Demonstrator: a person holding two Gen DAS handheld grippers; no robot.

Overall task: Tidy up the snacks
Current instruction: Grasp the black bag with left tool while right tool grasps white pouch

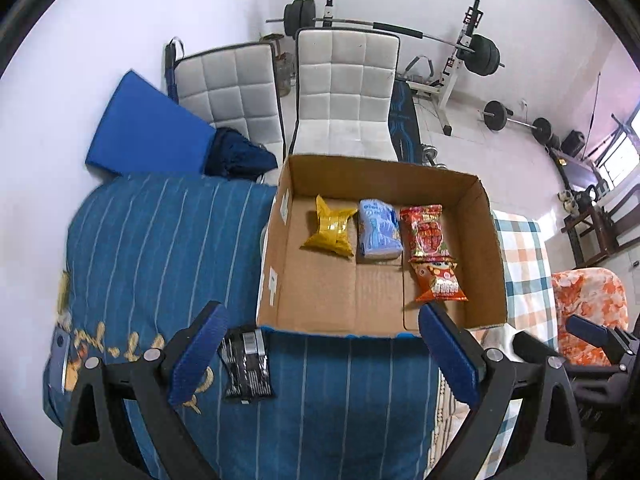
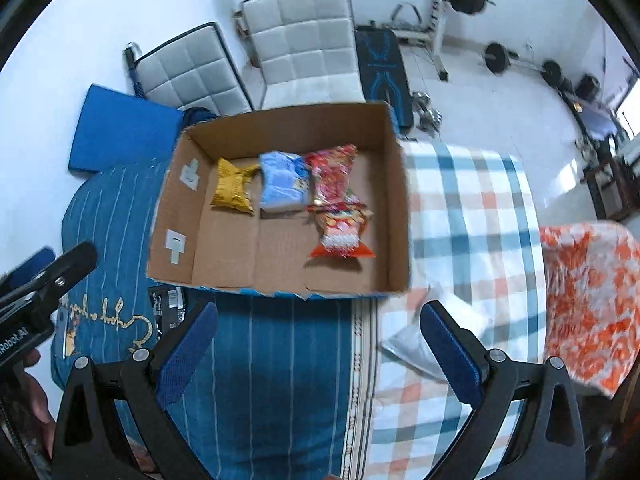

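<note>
An open cardboard box (image 1: 486, 240) (image 2: 400, 208) lies on the bed with a yellow packet (image 1: 331, 227) (image 2: 233, 187), a light blue packet (image 1: 377, 234) (image 2: 283, 186), a red packet (image 1: 427, 233) (image 2: 332, 178) and an orange-red packet (image 1: 440, 282) (image 2: 343, 234) inside. A black snack packet (image 1: 247, 364) (image 2: 168, 308) lies on the blue blanket before the box, just right of my left gripper's left finger. My left gripper (image 1: 320, 354) is open and empty. My right gripper (image 2: 318, 354) is open and empty; a white packet (image 2: 416, 344) lies by its right finger.
The bed carries a blue striped blanket (image 1: 140, 248), a checked sheet (image 2: 472, 208) and an orange floral cloth (image 2: 588, 300). Two white chairs (image 1: 344, 92), a blue mat (image 1: 144, 128) and weight equipment (image 1: 476, 52) stand beyond the box. A hand (image 2: 36, 396) shows at lower left.
</note>
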